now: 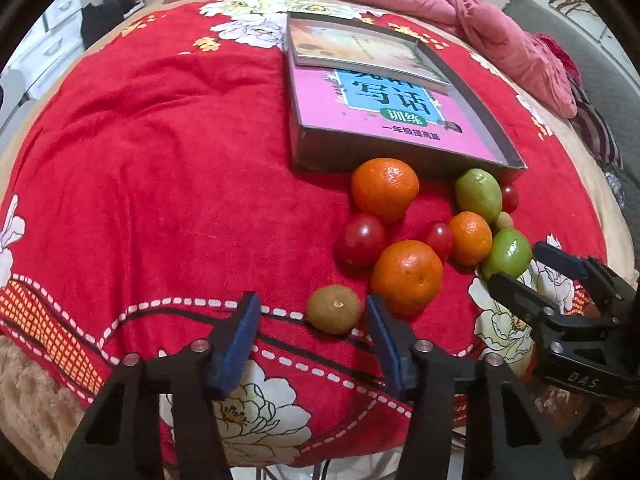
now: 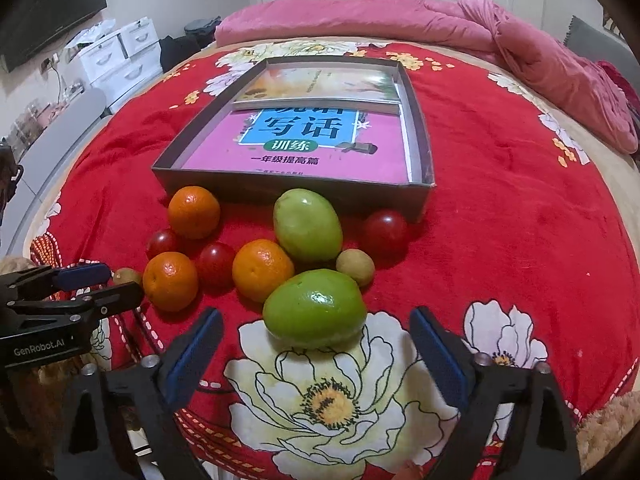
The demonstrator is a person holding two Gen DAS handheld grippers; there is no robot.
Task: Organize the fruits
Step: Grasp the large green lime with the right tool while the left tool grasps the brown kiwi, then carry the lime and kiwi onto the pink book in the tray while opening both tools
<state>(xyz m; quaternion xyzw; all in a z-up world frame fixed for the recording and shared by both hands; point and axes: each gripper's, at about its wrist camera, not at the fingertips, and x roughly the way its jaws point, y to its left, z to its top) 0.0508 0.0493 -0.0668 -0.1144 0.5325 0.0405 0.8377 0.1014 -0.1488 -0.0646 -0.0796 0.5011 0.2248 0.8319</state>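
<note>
Fruit location: loose cluster on the red blanket (image 2: pixel 500 240), just in front of the near wall of the box (image 2: pixel 420 120); no fruit is in the box, which holds books (image 2: pixel 300 140).
Left gripper (image 1: pixel 312 320): jaws spread wide, holding nothing. The kiwi (image 1: pixel 334 309) lies between the fingertips, toward the 3 o'clock finger.
Right gripper (image 2: pixel 316 340): jaws spread wide, holding nothing. The near green fruit (image 2: pixel 315 309) sits at 12 o'clock, just ahead of the fingertips.
Pose, left: low and near level over the blanket edge, fingers pointing to 12 o'clock, toward the cluster.
Pose, right: low, fingers pointing to 12 o'clock at the box; in the left view it enters from 3 o'clock.
Risk 1: round fruit on soft cloth may roll when nudged; likely cause, one pad touching before the other.
Risk 2: the left 3 o'clock finger is just beside the near orange (image 1: pixel 407 276); closing may push it into the tomatoes (image 1: pixel 362 240).
Risk 3: the two grippers are near each other; simultaneous reaches could collide.
Risk 4: the books give a flat, uneven floor; placed fruit may roll inside the box.
</note>
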